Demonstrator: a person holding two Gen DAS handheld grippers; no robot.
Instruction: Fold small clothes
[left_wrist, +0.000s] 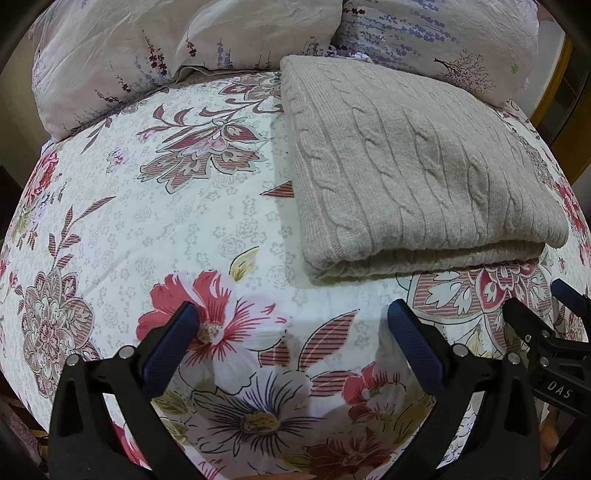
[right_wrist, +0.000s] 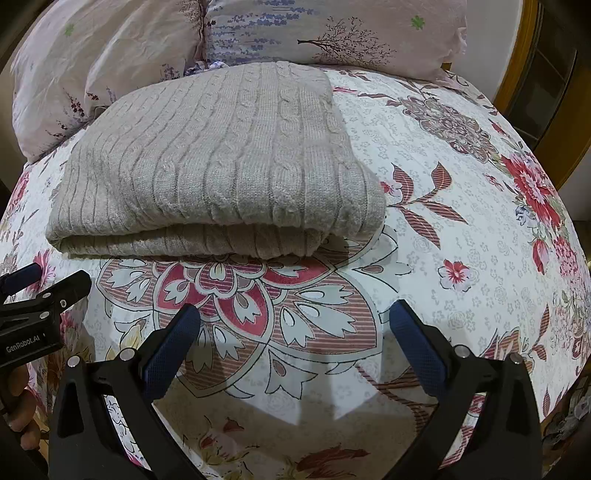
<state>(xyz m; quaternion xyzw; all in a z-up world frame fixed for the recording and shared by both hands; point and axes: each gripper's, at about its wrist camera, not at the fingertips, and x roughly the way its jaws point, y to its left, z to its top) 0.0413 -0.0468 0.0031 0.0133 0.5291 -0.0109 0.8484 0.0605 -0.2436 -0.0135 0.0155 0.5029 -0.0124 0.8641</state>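
Note:
A beige cable-knit sweater (left_wrist: 413, 166) lies folded in a thick rectangle on the floral bedspread (left_wrist: 147, 206); it also shows in the right wrist view (right_wrist: 221, 162). My left gripper (left_wrist: 293, 314) is open and empty, just in front of the sweater's folded near edge and to its left. My right gripper (right_wrist: 295, 314) is open and empty, a short way in front of the sweater's near edge. Each gripper shows at the side of the other's view: the right gripper (left_wrist: 543, 314) and the left gripper (right_wrist: 44, 284).
Pale floral pillows (left_wrist: 147, 48) lie behind the sweater at the head of the bed (right_wrist: 332, 33). A wooden frame (right_wrist: 546, 92) stands at the far right. The bedspread (right_wrist: 461, 184) stretches to the right of the sweater.

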